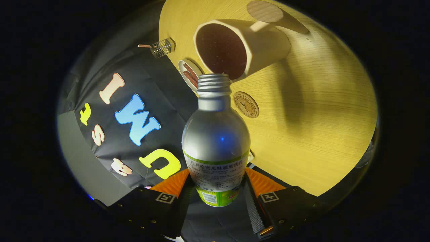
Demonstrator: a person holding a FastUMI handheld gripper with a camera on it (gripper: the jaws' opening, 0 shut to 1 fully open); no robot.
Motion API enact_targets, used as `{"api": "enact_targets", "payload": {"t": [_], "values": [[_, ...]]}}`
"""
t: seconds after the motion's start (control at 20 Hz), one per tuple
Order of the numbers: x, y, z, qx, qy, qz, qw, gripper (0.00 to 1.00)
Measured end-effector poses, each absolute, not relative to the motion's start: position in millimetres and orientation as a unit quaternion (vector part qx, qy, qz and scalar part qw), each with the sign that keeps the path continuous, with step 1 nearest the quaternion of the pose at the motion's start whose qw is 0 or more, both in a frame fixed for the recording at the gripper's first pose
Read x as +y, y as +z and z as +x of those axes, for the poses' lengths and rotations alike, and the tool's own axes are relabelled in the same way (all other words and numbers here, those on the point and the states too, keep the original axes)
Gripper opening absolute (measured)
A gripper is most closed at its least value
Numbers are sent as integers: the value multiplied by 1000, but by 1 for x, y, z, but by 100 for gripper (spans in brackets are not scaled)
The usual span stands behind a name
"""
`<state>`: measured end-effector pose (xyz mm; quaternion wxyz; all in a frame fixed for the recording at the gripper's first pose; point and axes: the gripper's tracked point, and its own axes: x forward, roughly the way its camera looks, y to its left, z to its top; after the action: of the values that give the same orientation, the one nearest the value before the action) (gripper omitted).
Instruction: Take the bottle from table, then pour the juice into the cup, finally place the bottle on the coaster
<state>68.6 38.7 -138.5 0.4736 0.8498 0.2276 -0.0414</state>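
Bottle point(216, 144) base is cut off low between the fingers; gripper point(216, 195) pinches its label, tipped so its open mouth meets the cup point(242, 47) rim.

The camera rides on the gripper point(216, 188), looking forward along its two fingers; tipped sideways, it sits very near the silver metal bottle point(216, 141); the pale wooden tabletop point(319, 117) stands beyond.

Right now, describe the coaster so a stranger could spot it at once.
Start at the yellow wooden table. Beyond the silver bottle held between the gripper fingers sits a white mug; the coaster is the flat, round, brown disc beside the bottle's neck.
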Motion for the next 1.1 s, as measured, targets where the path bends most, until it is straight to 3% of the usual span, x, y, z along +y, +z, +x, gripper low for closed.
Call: {"api": "enact_targets", "payload": {"t": [1.1], "values": [[38,-224,57,261,-108,546,789,76]]}}
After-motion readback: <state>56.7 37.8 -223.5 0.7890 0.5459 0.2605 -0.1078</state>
